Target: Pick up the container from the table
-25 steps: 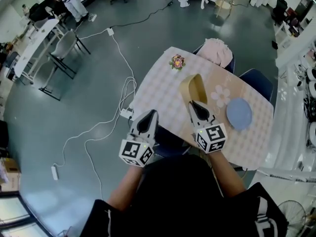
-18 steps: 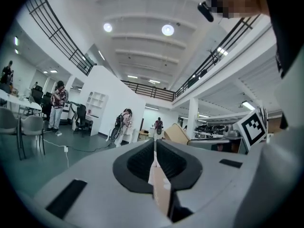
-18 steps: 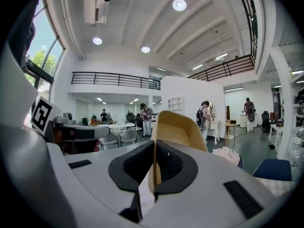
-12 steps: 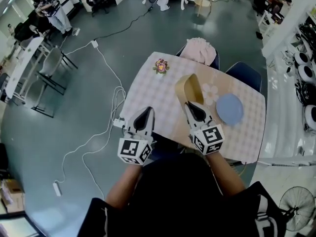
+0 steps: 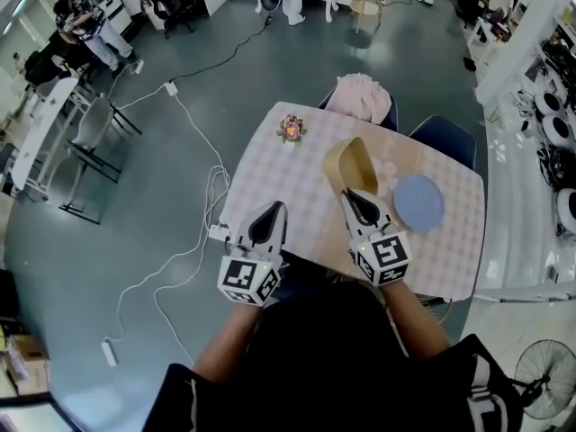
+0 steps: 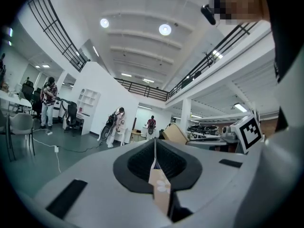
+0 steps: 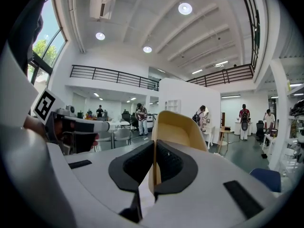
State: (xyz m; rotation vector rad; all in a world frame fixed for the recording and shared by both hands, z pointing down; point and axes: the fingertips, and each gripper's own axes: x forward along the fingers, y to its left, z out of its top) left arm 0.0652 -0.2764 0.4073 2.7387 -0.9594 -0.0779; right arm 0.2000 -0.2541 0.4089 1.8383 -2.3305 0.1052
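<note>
A yellow open container (image 5: 351,162) hangs tilted above the checked table (image 5: 270,174), its rim pinched by my right gripper (image 5: 347,193). In the right gripper view the container (image 7: 179,128) rises just past the jaws, and that gripper (image 7: 153,145) is shut on its thin wall. My left gripper (image 5: 268,220) hovers over the table's near left edge, shut with nothing in it. Its jaws (image 6: 155,144) meet in a thin line in the left gripper view, which also shows the container (image 6: 174,133) off to the right.
A round blue lid (image 5: 418,200) lies on the table right of the container. A small flower ornament (image 5: 292,129) stands at the far edge. A chair with a pink cushion (image 5: 359,96) stands behind the table. White cables (image 5: 193,241) trail on the floor at left.
Both grippers have drifted a little and risen slightly, the right one still carrying the container. The left jaws have closed the last bit.
</note>
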